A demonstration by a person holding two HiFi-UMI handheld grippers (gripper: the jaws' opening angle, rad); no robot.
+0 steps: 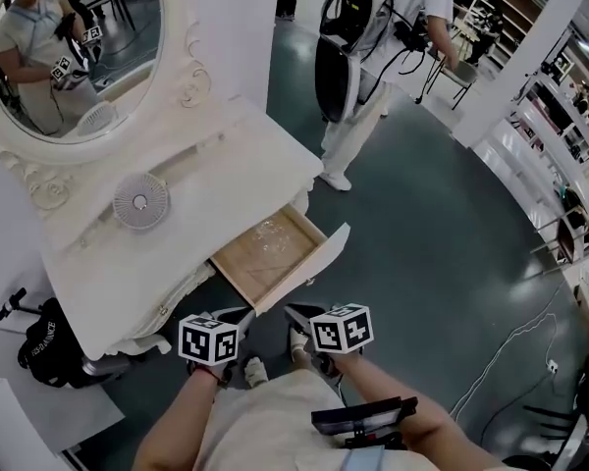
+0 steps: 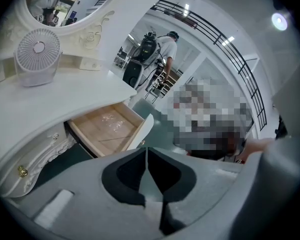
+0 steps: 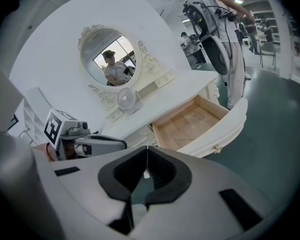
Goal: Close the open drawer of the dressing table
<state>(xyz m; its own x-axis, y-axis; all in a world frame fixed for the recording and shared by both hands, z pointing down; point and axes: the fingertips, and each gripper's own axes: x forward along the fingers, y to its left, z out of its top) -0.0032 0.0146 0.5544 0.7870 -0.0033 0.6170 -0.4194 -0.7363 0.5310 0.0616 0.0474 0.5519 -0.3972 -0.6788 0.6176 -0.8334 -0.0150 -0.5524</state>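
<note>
Both forearms reach forward side by side, tilting my left gripper (image 1: 236,315) and right gripper (image 1: 294,312) downward, each with jaws pressed together on nothing. The open drawer (image 1: 270,258) juts from the dressing table (image 1: 206,180), curved front toward me, its length running back under the tabletop. It lies ahead-left of the left gripper and ahead-right of the right, clear of both.

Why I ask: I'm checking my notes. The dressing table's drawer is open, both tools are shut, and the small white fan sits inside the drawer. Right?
Not quite. The fan stands on the tabletop, below the mirror, not inside the open drawer; the head view shows it. The rest holds.
</note>
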